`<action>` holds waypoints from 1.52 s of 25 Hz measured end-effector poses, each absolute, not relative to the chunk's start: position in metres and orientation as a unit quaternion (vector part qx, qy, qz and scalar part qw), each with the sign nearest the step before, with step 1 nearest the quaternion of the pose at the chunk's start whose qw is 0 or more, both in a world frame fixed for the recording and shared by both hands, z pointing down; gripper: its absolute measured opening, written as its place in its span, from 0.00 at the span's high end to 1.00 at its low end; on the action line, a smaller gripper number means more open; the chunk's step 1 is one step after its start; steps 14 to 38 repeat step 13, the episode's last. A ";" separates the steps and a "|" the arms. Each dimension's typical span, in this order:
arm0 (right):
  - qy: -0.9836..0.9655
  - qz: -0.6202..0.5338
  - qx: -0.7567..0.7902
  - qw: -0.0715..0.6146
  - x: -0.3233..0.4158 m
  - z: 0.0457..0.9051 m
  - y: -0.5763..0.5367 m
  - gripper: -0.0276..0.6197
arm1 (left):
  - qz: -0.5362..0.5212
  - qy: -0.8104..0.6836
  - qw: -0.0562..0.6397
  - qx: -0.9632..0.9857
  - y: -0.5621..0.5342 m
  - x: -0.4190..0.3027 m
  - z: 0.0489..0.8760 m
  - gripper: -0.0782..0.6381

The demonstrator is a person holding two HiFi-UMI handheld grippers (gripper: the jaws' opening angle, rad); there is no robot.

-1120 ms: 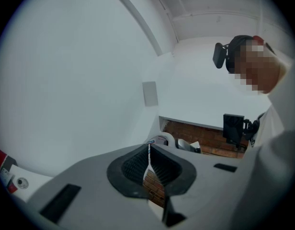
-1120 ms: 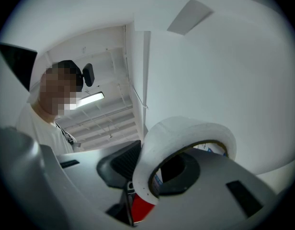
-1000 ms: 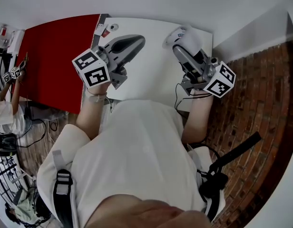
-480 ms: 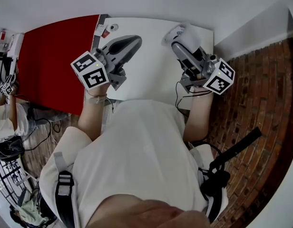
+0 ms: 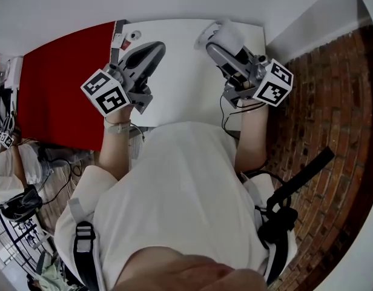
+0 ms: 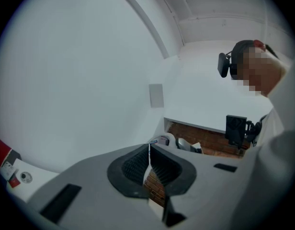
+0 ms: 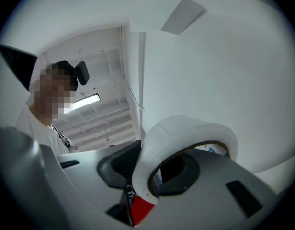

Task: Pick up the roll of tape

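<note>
Two grippers hover over the white table (image 5: 180, 83); the right gripper (image 5: 218, 46) is clamped on the roll of tape (image 7: 186, 131), tilted up clear of the surface; the left gripper (image 6: 149, 169) is closed on nothing; the pickup looks done, so only a steady hold is needed.

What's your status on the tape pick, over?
Right gripper jaws clamped on roll of tape, held above white table. Left gripper jaws together, empty. No obstruction seen.
</note>
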State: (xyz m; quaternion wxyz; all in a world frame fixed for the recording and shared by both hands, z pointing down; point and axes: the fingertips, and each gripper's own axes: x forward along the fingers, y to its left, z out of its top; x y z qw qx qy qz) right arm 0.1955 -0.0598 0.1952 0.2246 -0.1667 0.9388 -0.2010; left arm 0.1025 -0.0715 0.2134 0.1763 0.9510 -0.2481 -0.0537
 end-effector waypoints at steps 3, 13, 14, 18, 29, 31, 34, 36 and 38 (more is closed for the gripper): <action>0.938 -0.202 -0.169 0.224 0.196 0.196 -0.061 0.77 | -0.051 -0.247 0.178 0.951 -0.072 0.103 0.215 0.88; 0.934 -0.211 -0.180 0.224 0.200 0.204 -0.065 0.77 | -0.043 -0.244 0.184 0.951 -0.075 0.105 0.223 0.88; 0.934 -0.211 -0.180 0.224 0.200 0.204 -0.065 0.77 | -0.043 -0.244 0.184 0.951 -0.075 0.105 0.223 0.88; 0.934 -0.211 -0.180 0.224 0.200 0.204 -0.065 0.77 | -0.043 -0.244 0.184 0.951 -0.075 0.105 0.223 0.88; 0.934 -0.211 -0.180 0.224 0.200 0.204 -0.065 0.77 | -0.043 -0.244 0.184 0.951 -0.075 0.105 0.223 0.88; 0.934 -0.211 -0.180 0.224 0.200 0.204 -0.065 0.77 | -0.043 -0.244 0.184 0.951 -0.075 0.105 0.223 0.88; 0.934 -0.211 -0.180 0.224 0.200 0.204 -0.065 0.77 | -0.043 -0.244 0.184 0.951 -0.075 0.105 0.223 0.88; 0.934 -0.211 -0.180 0.224 0.200 0.204 -0.065 0.77 | -0.043 -0.244 0.184 0.951 -0.075 0.105 0.223 0.88; 0.934 -0.211 -0.180 0.224 0.200 0.204 -0.065 0.77 | -0.043 -0.244 0.184 0.951 -0.075 0.105 0.223 0.88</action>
